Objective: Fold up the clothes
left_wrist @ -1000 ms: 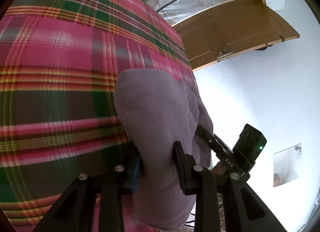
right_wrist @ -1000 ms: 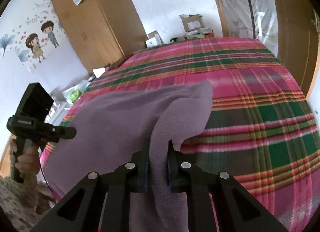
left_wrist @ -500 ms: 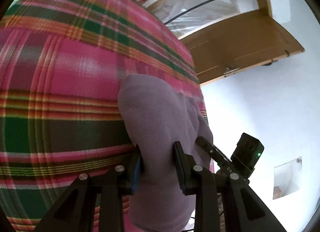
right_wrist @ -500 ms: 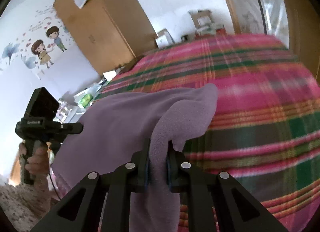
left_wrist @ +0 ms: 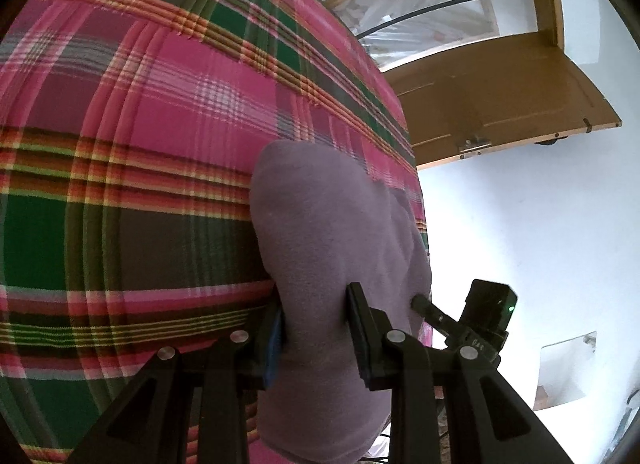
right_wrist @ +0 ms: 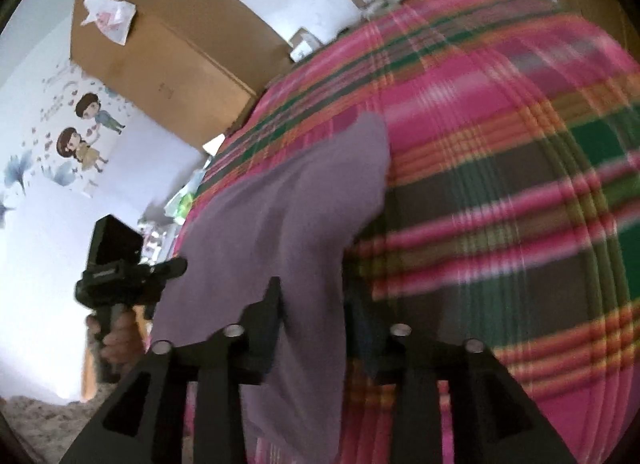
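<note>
Purple garment [left_wrist: 332,232] draped over near edge of plaid bed [left_wrist: 132,152]. Left gripper [left_wrist: 316,328] clamps bunched fold. Right gripper [right_wrist: 316,304] jaws opening, cloth between them, pads no longer pressing.

Bright daylight, white wall [left_wrist: 520,224] almost overexposed. Left wrist view sharp; right wrist view smeared by motion blur over plaid blanket [right_wrist: 500,184]. Strong fisheye bending, dark corners at edges.

The right gripper [right_wrist: 314,300] jaws are opening (earlier clamped) around the purple garment [right_wrist: 304,200].
</note>
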